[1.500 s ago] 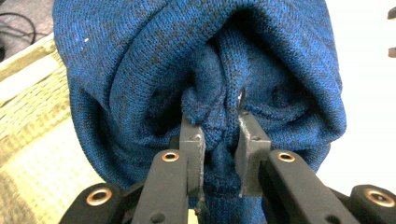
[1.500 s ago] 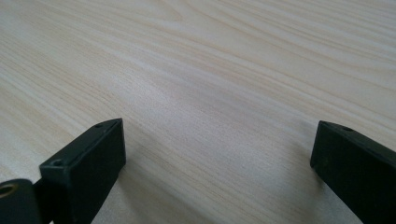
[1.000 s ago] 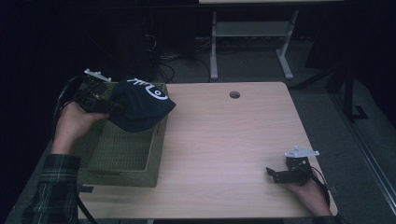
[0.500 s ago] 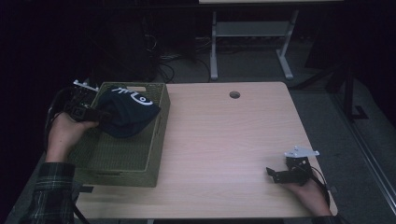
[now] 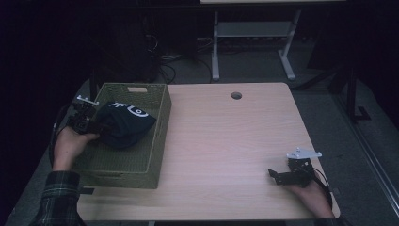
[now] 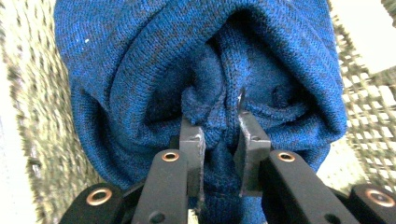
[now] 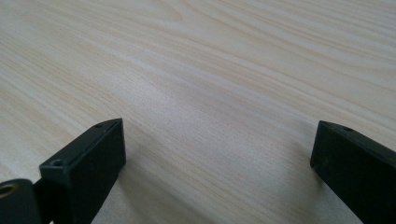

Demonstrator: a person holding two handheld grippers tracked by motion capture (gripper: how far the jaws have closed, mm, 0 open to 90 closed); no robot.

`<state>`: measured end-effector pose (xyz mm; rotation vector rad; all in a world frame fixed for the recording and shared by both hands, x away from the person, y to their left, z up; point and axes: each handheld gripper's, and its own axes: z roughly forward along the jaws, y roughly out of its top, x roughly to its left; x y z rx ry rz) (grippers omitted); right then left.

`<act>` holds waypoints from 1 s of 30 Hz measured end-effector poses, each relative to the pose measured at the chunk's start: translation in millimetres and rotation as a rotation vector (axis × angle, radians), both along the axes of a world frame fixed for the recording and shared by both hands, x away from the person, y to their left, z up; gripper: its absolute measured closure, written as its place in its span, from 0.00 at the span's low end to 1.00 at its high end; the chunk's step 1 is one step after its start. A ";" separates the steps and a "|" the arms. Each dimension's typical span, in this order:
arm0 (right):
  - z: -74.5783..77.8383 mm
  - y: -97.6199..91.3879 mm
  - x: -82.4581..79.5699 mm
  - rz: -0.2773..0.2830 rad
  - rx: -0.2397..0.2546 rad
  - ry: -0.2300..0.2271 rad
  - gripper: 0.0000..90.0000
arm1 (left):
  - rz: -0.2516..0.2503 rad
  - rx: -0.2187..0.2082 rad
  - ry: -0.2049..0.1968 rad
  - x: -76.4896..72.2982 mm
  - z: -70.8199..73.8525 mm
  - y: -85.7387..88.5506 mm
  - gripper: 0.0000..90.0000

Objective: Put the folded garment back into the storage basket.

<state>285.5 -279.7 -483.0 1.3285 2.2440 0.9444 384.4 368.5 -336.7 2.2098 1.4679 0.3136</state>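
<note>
Dark blue knit hat [image 5: 123, 125], bunched up with a white design on its upper side, sits in the far half of a woven olive basket [image 5: 155, 141] at the left end of the table [image 5: 226, 141]. In the left gripper view the hat [image 6: 140, 70] shows as heavy blue knit gathered into folds, with the basket's [image 6: 369, 112] weave on both sides of it. The left gripper [image 5: 87, 123] reaches in over the basket's left wall, its jaws pinched together on a fold of the knit [image 6: 215, 126], with cloth bulging between and around them. The person's left hand [image 5: 70, 143] holds it from outside the basket, a plaid sleeve [image 5: 59, 197] behind it.

Well apart, near the table's front right corner, the right gripper [image 5: 282, 176] rests low over the wood, held by the right hand [image 5: 310, 195]. In its own view the jaws stand wide apart with bare light woodgrain [image 7: 210, 93] between them, gripping nothing.
</note>
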 end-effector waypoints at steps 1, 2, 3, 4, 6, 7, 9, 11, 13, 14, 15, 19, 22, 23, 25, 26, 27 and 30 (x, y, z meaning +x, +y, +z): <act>0.0 0.0 0.0 0.001 0.000 -0.001 0.03 | 0.010 0.001 0.002 0.7 -5.0 0.0 0.84; -0.1 -0.1 0.1 0.001 0.000 -0.001 0.03 | 0.012 0.003 0.005 1.3 -7.9 0.2 0.84; -0.1 0.0 0.1 0.001 0.000 -0.001 0.03 | 0.015 0.008 0.006 2.4 -12.6 0.4 0.84; -0.1 0.0 0.1 0.002 0.000 -0.001 0.03 | 0.020 0.007 0.010 2.9 -15.4 0.1 0.84; -0.1 0.0 0.1 0.002 0.000 -0.001 0.03 | 0.023 0.010 0.013 3.6 -18.7 0.0 0.84; -0.1 0.0 0.1 0.002 0.000 -0.001 0.03 | 0.027 0.007 0.019 5.3 -25.9 -0.8 0.84; -0.1 -0.1 0.1 0.002 0.000 -0.001 0.03 | 0.024 0.015 0.022 6.1 -28.5 -1.1 0.84; 0.0 0.0 0.1 0.001 0.000 -0.001 0.03 | 0.024 0.012 0.028 7.3 -34.4 -2.8 0.83; -0.1 0.0 0.1 0.001 0.000 -0.001 0.03 | 0.022 0.014 0.036 8.1 -38.2 -4.0 0.83; 0.0 0.0 0.1 0.001 0.000 -0.001 0.03 | 0.023 0.016 0.046 8.7 -42.2 -5.3 0.83; 0.0 0.0 0.1 0.001 0.000 -0.001 0.03 | 0.023 0.018 0.054 9.7 -47.2 -6.7 0.83; 0.0 0.0 0.1 0.001 0.000 -0.001 0.03 | 0.024 0.021 0.064 10.9 -54.9 -6.2 0.83; -0.1 0.0 0.1 0.001 0.000 -0.001 0.03 | 0.024 0.020 0.070 10.6 -58.0 -5.5 0.82; -0.1 0.0 0.1 0.001 0.000 -0.001 0.03 | 0.024 0.020 0.070 10.6 -58.0 -5.5 0.82; -0.1 0.0 0.1 0.002 0.000 -0.001 0.03 | 0.021 0.019 0.074 10.1 -59.0 -4.7 0.81; -0.1 0.0 0.1 0.002 0.000 -0.001 0.03 | 0.012 0.026 0.075 9.8 -59.4 -4.7 0.80; -0.1 -0.1 0.2 0.002 0.000 -0.002 0.03 | 0.010 0.025 0.074 9.5 -59.3 -4.9 0.79; -0.1 -0.1 0.2 0.003 0.000 -0.002 0.03 | 0.009 0.033 0.064 8.6 -57.6 -4.0 0.68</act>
